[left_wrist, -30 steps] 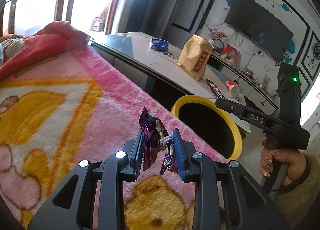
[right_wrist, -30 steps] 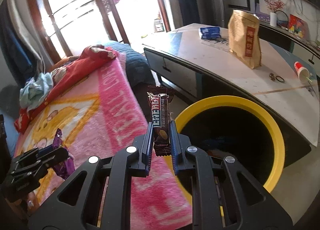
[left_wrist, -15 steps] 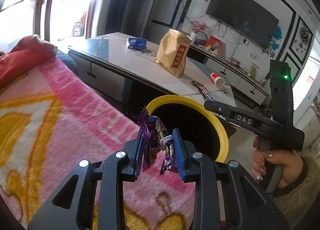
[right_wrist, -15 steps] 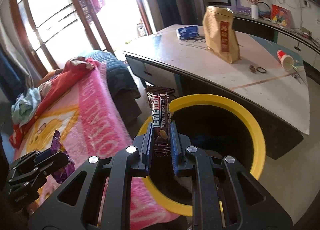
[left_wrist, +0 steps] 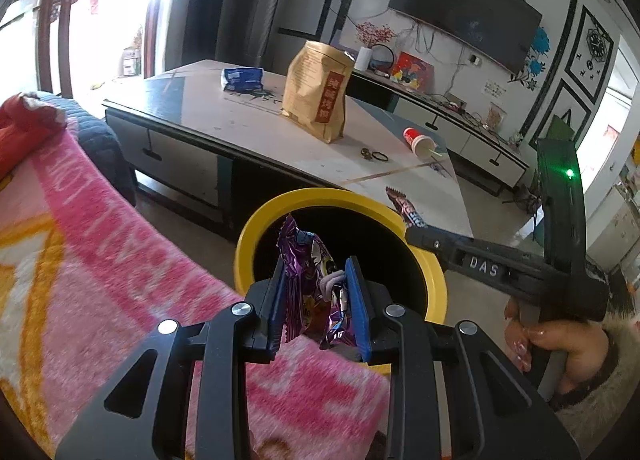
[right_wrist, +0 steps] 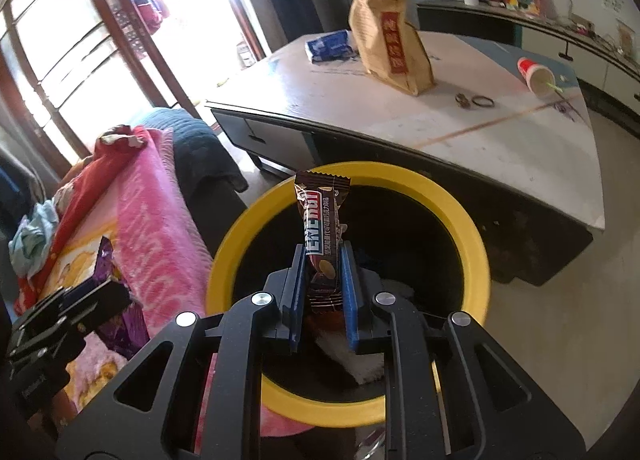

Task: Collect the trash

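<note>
Both grippers carry trash; bin is the target.

Left gripper (left_wrist: 316, 292): jaws clamped on a crumpled purple wrapper (left_wrist: 310, 276), which sticks up past the pads. The bin (left_wrist: 256, 228), yellow rim and black inside, lies just ahead of the jaws and slightly right. Pink blanket (left_wrist: 100, 260) lies under and to the left of them.

Right gripper (right_wrist: 322, 284): jaws pinched tight on a brown bar wrapper (right_wrist: 320, 228), standing upright between the pads, top end free. The bin's mouth (right_wrist: 360, 176) lies directly below and beyond these jaws; something white lies at the bottom.

The hand (left_wrist: 560, 344) on the right tool shows in the left view, beside the bin.

Step in hand, as I read it: the carry is all but done, drop pending. Right wrapper looks placed for release. Left wrapper looks short of the opening, near the rim's close edge.

Next move calls for: right jaws to part over the mouth; left to go forward past the rim first, then part. Crumpled foil may cling to a pad, so a wide opening helps.

More trash waits beyond the jaws on the table (right_wrist: 520, 148): cup (right_wrist: 536, 74), paper bag (right_wrist: 388, 36).
</note>
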`<state>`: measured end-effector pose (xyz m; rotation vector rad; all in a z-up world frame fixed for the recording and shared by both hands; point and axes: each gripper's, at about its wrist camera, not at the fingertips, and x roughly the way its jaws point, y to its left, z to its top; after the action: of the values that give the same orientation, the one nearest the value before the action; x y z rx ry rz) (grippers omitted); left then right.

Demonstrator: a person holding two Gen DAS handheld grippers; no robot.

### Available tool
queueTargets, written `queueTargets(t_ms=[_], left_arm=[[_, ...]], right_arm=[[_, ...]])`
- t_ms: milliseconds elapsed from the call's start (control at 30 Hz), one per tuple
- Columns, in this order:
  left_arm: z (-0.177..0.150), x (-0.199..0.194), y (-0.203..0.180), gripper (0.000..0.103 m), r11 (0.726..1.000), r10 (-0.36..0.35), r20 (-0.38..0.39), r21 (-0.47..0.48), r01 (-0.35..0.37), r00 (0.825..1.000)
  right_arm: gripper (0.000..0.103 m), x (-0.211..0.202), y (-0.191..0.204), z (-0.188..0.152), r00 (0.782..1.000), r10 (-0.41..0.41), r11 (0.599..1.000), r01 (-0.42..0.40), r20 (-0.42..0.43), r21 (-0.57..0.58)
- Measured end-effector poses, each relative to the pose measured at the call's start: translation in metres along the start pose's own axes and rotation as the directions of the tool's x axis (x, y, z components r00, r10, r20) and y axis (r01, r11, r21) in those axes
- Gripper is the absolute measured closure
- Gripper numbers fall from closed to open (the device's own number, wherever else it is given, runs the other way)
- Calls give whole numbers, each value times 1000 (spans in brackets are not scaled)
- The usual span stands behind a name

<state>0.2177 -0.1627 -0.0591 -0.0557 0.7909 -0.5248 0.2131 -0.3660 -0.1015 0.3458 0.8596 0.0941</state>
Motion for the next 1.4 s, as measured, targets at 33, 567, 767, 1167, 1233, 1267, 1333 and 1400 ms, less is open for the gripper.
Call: queueTargets(t_ms=[33, 567, 767, 1167, 1233, 1267, 1333, 1400], left_arm=[[1, 4, -1, 76, 1000, -3, -4, 4, 3, 1000], [17, 64, -6, 69, 999, -39, -85, -2, 39, 996], [24, 63, -5, 38, 999, -48, -76, -12, 47, 996], [21, 14, 3, 7, 999, -25, 3, -24, 25, 1000], [19, 1, 6, 7, 1000, -9, 22, -30, 9, 1000], [19, -6, 8, 7, 999, -2, 31, -34, 3, 1000], [15, -20, 12, 7, 999, 14, 50, -42, -12, 999], [10, -36, 17, 7, 998, 35, 71, -49, -31, 997]], right_arm=[[90, 1, -4, -1, 1000, -2, 1000, 2, -5, 7], [69, 6, -22, -19, 998, -2, 999, 4, -56, 43], [58, -11, -26, -22, 1000, -11, 998, 13, -24, 60], [18, -68, -5, -34, 990, -96, 995, 94, 105, 25], [15, -79, 2, -37, 984, -111, 994, 109, 142, 23], [13, -82, 6, -38, 983, -112, 994, 111, 147, 18], [11, -88, 13, -41, 979, -114, 993, 113, 169, 15], [11, -94, 22, -46, 975, -112, 994, 114, 191, 5]])
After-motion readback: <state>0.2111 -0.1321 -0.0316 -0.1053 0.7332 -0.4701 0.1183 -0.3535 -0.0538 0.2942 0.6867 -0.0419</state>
